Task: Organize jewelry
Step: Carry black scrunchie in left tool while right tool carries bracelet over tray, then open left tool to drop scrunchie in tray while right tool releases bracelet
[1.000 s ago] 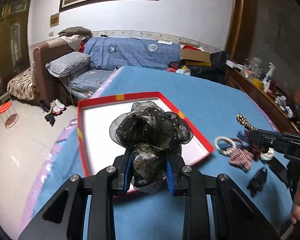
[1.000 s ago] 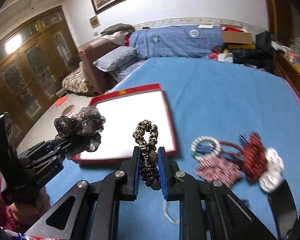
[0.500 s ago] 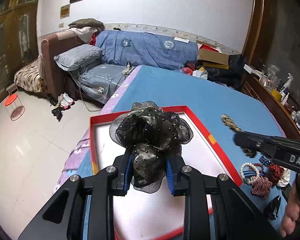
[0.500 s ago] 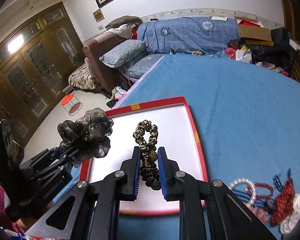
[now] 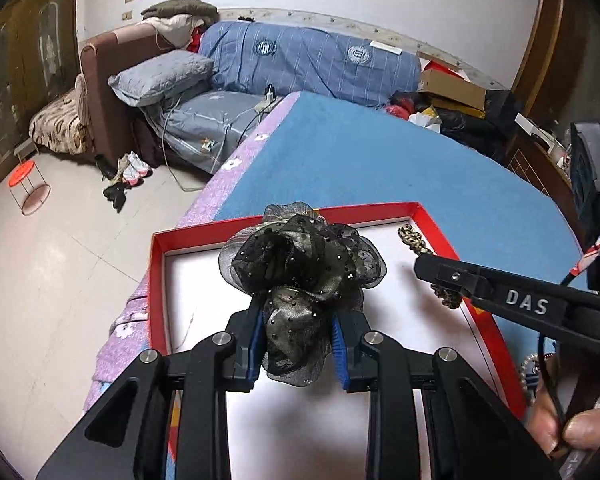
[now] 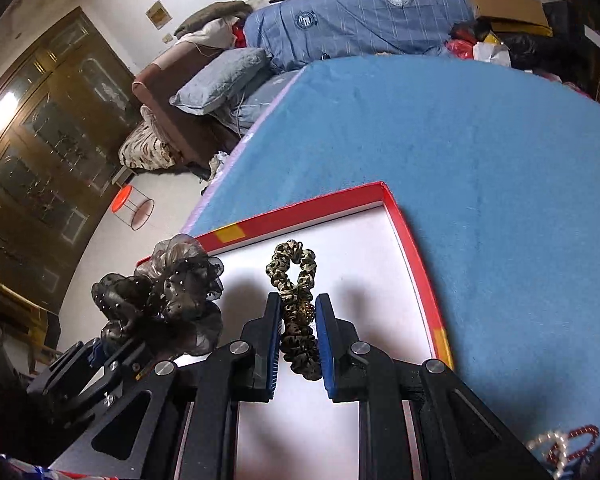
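In the left wrist view, one black organza scrunchie (image 5: 300, 268) is clamped between the blue pads of the left gripper (image 5: 298, 346), its ruffles pointing forward, above the white floor of the red-rimmed tray (image 5: 158, 280). The right gripper (image 5: 440, 272) is seen from the side at the right.

In the right wrist view, one leopard-print scrunchie (image 6: 296, 304) is gripped by the right gripper (image 6: 298, 322), stretched lengthwise away from the camera over the tray. A few bead bracelets (image 6: 560, 446) are seen on the blue cloth (image 6: 480, 140) at the lower right.
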Tool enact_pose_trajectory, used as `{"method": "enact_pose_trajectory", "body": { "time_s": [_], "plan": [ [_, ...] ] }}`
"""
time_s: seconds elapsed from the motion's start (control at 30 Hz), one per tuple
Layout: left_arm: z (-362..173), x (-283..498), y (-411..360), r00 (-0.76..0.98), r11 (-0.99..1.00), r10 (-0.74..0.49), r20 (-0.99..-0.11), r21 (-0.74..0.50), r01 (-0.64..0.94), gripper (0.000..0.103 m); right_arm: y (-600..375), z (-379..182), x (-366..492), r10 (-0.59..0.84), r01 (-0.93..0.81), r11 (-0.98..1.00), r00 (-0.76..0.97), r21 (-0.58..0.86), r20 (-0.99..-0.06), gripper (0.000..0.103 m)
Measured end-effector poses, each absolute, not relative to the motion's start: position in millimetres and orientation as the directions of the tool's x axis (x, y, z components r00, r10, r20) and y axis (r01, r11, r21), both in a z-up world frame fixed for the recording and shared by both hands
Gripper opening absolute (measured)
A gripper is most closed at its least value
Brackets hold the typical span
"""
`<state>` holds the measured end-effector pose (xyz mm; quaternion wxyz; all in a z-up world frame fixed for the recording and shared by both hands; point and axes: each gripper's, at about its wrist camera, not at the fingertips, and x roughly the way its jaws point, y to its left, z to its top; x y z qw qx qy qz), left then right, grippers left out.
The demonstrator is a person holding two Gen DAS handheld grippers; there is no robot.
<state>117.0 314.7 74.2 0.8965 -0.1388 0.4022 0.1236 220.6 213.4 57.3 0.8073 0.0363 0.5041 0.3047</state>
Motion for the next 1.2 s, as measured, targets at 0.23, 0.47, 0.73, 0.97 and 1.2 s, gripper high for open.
{"method": "enact_pose_trajectory", "body": {
  "time_s": [0.23,0.47,0.73,0.97,1.2],
  "plan": [
    [59.4,126.5,325.0,0.628,0.922,0.107,-0.771,-0.16,-0.353,0.027,231.4,42.8,229.3,0.51,-0.454,0.819,0.294,0.352,-0.808,0.019],
    [52.9,130.2,330.1,0.627,0.92,0.111,-0.771,-0.159,-0.358,0.033,239.7,36.9,235.4,0.499,-0.451,0.825,0.295,0.341,-0.815,0.021],
    [58.5,123.2,330.6,0.649,0.919,0.107,-0.753,-0.175,-0.355,0.05,231.1,37.8,235.9,0.514,-0.437,0.822,0.295,0.365,-0.805,0.032],
    [68.1,116.5,327.4,0.662,0.919,0.111,-0.741,-0.177,-0.352,0.05,217.1,49.2,227.1,0.531,-0.429,0.82,0.32,0.38,-0.785,0.042],
    [77.3,106.1,323.2,0.671,0.919,0.119,-0.732,-0.175,-0.354,0.051,210.3,59.5,219.6,0.532,-0.428,0.822,0.337,0.376,-0.777,0.048]
  ]
}}
